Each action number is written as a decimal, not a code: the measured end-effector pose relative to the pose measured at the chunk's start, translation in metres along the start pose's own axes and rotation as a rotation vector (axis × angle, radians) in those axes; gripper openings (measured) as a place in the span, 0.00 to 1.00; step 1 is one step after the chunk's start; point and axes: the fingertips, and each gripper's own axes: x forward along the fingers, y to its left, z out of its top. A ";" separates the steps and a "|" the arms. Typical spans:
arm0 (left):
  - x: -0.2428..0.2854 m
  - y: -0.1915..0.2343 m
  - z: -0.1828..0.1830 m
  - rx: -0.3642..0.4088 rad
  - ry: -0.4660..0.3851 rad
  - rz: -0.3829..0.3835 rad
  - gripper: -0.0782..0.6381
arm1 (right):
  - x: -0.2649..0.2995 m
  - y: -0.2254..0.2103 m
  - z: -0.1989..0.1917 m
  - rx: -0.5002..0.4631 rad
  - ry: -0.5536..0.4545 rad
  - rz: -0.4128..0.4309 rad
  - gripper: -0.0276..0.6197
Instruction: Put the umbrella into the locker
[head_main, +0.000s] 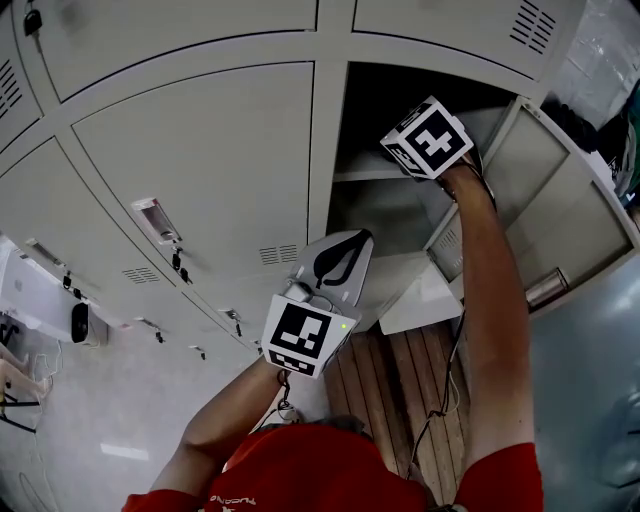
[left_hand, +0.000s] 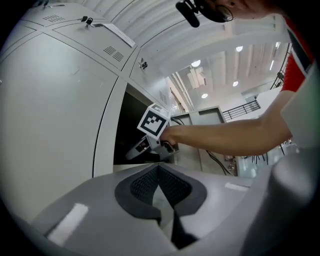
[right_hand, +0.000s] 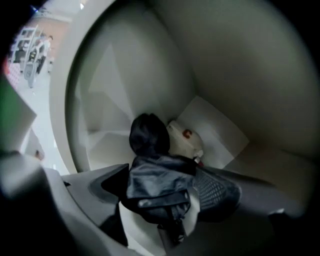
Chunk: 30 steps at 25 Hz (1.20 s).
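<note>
My R gripper (right_hand: 164, 194) wide, umbrella (right_hand: 154, 181) lying btwn its jaws, long axis running deeper into locker (right_hand: 150, 65), frame centre; L gripper (left_hand: 160, 172) shut, empty.

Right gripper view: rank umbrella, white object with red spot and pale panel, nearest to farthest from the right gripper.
1. The umbrella: between the right gripper's open jaws.
2. The white object: just beyond, to the right.
3. The pale panel: behind it, deepest in.
</note>
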 end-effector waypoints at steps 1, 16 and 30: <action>0.004 0.004 0.001 -0.010 0.002 0.014 0.12 | -0.003 0.001 0.003 0.012 -0.016 0.003 0.63; 0.016 0.010 0.004 -0.036 -0.004 0.036 0.12 | -0.085 0.024 0.036 0.053 -0.278 -0.121 0.62; -0.024 -0.006 0.034 0.001 -0.077 0.016 0.12 | -0.251 0.048 0.014 0.420 -0.838 -0.312 0.15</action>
